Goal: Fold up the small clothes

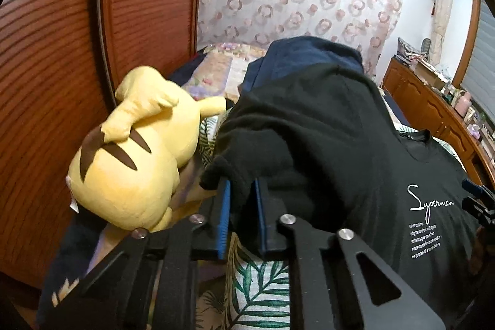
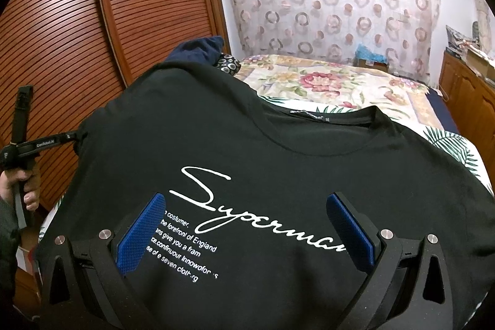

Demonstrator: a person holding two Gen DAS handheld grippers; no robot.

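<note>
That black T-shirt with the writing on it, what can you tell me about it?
The black T-shirt looks like soft cotton, with a round ribbed collar and neck label. White script on the chest reads "Superman" above small printed lines. It lies face up, spread over a leaf-print bedcover. The left tongs pinch a bunched sleeve edge between blue pads; the right tongs hang open above the print.

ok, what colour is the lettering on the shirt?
White, on the black t-shirt. The lettering shows best in the right wrist view.
</note>
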